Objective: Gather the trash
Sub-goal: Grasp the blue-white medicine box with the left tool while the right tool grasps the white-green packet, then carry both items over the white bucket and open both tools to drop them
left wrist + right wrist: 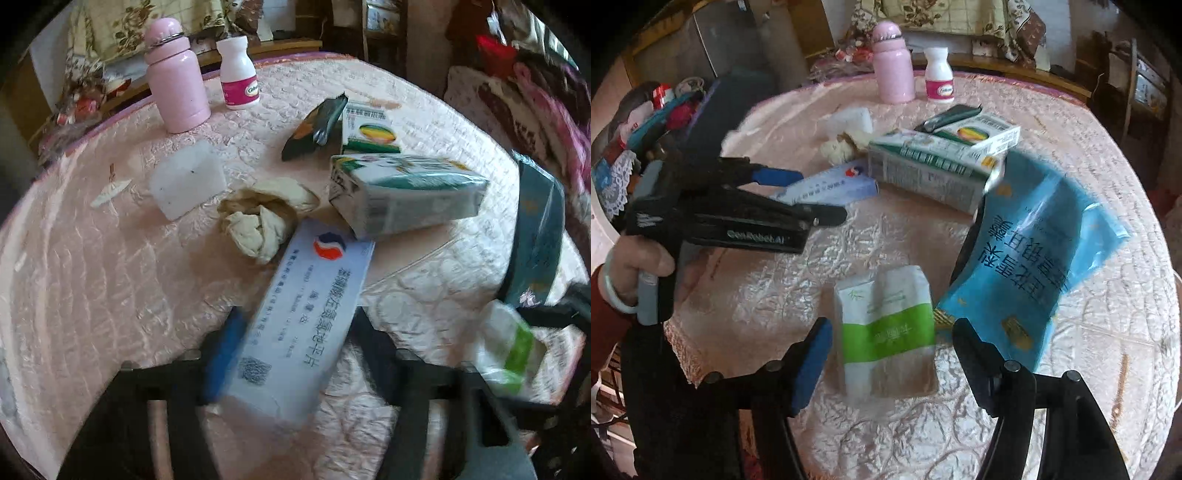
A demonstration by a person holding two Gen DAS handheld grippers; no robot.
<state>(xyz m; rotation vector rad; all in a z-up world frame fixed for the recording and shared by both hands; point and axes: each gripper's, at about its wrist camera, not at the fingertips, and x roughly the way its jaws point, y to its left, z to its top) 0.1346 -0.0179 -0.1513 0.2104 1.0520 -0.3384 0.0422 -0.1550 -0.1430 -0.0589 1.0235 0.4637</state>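
A round desk [1071, 332] covered in a shiny pink quilted cloth is strewn with packaging as a person works two hand-held tools over it. In the left wrist view, the left tool [291, 354] sits at the bottom centre of the frame with a long white-and-blue cardboard medicine box [303, 325] lying between its fingers; the blue pad at the left appears against the box edge, but blur hides whether both pads press, so a grip cannot be confirmed. In the right wrist view, the right tool [890, 354] at the bottom centre stands spread, its fingers on either side of a white plastic tissue pack with a green band [886, 332] and clear of it, the pack lying flat on the cloth. Just right of that pack lies a crumpled blue plastic bag printed with dark characters [1034, 251]. Above it, near the middle of the frame, a white-and-green carton [931, 170] lies on its side, with a small white box bearing a yellow-green oval [982, 136] and a dark foil wrapper [945, 116] behind it. A wad of crumpled beige tissue [258, 221] rests just above the medicine box. At the upper centre stand a pink metal flask [892, 66] and a white pill bottle with a magenta label [939, 75], both upright. The person's hand [642, 266], in a dark red sleeve with a pale bangle, grips the left tool's handle at the left edge.
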